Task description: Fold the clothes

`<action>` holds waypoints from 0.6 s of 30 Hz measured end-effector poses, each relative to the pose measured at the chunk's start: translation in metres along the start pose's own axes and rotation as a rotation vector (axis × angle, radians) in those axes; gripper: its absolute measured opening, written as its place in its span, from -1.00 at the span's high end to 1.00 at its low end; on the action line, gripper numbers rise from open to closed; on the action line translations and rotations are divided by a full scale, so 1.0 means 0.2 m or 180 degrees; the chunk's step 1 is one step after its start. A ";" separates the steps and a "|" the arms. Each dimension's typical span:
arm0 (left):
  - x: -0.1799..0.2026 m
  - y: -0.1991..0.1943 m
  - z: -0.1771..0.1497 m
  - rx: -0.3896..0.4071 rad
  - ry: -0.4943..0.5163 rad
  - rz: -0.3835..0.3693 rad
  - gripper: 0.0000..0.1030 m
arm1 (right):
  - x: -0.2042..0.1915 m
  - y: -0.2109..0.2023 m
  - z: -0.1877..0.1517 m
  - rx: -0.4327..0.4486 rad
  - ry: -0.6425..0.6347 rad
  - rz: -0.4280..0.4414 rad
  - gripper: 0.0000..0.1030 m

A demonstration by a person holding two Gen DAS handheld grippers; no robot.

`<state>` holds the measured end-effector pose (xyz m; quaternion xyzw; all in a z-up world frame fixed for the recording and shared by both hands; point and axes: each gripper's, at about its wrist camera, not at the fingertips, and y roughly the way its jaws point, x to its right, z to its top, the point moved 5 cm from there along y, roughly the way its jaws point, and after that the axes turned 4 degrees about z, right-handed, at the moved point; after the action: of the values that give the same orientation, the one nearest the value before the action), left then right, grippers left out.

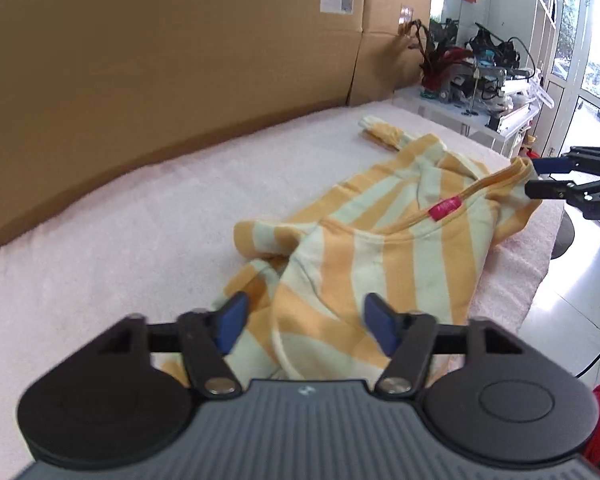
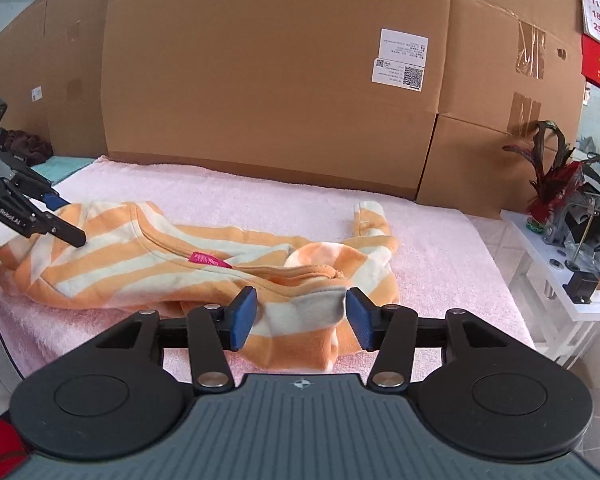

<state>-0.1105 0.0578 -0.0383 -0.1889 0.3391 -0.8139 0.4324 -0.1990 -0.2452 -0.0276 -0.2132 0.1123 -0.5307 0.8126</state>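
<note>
Striped top [image 1: 380, 256] (pink neck label [image 1: 444, 213], unreadable) lies between both released tools [image 1: 306, 322] [image 2: 300, 318].

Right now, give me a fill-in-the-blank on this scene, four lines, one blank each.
1. The striped shirt lies on a ___ towel.
2. The small tag at the shirt's collar is ___.
3. Behind the towel stands a wall of ___ boxes.
4. The pads of the right gripper are ___.

Missing words: pink; pink; cardboard; blue
</note>
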 end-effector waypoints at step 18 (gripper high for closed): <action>-0.02 -0.42 0.29 0.1036 -0.0438 0.0514 1.00 | 0.12 -0.02 0.64 0.0542 0.0413 0.0150 0.88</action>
<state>-0.1221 0.0729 0.0624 -0.1438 0.1868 -0.8058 0.5433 -0.1405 -0.2391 0.0886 -0.1059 0.1241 -0.5318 0.8310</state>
